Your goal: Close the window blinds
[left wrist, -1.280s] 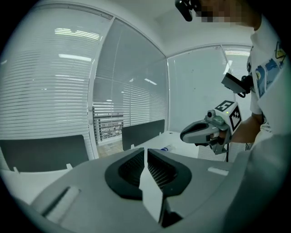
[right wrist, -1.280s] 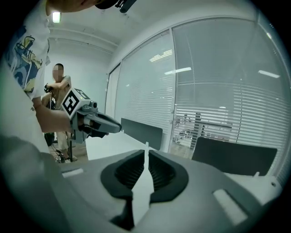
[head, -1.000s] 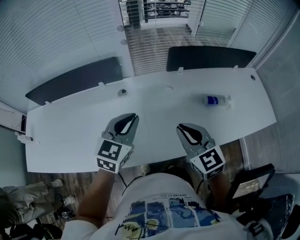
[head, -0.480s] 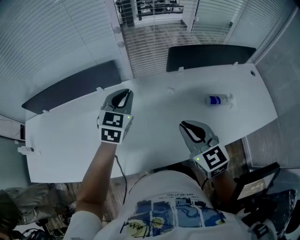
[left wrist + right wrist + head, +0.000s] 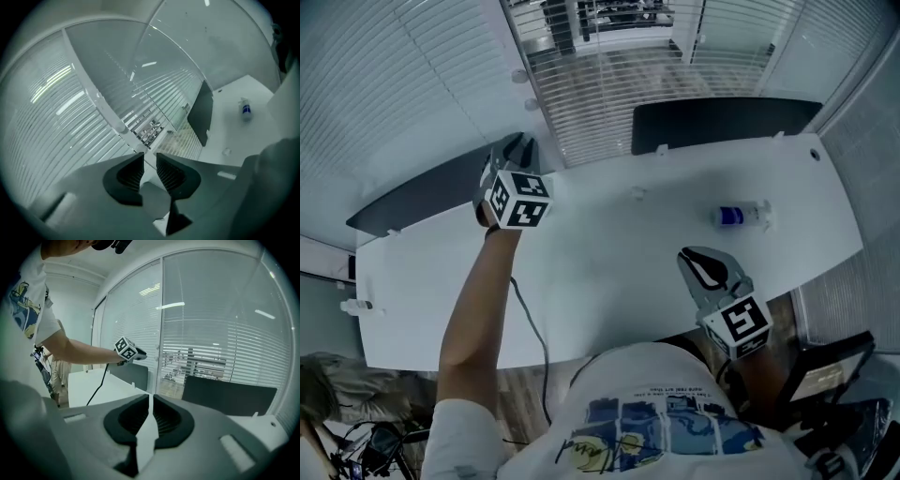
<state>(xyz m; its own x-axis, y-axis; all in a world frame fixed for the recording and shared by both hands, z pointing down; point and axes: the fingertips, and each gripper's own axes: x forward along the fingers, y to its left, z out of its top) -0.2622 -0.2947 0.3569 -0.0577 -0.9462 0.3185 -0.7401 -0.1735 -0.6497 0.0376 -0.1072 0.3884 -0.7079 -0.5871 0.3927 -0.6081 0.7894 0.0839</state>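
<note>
Slatted blinds [image 5: 609, 98] hang in the windows behind the white table [image 5: 609, 253]; the middle panel's slats stand open, and the room beyond shows through. The left panel [image 5: 384, 84] looks shut. My left gripper [image 5: 517, 147] is stretched over the far table edge, close to the white window post with two round knobs [image 5: 519, 77]. In the left gripper view its jaws [image 5: 150, 158] are open, have just been opening, hold nothing and point at the knobs [image 5: 123, 128]. My right gripper [image 5: 690, 254] hovers over the near table edge, shut and empty [image 5: 150, 398].
Two dark partition panels [image 5: 712, 122] [image 5: 422, 192] stand along the table's far edge. A small clear bottle with a blue label [image 5: 739, 216] lies on the table at the right. A cable trails from the left gripper. A dark chair [image 5: 820, 370] stands at the near right.
My left arm has reached away from me across the table to the window post and rolled. The right gripper has drifted a little to the right.
</note>
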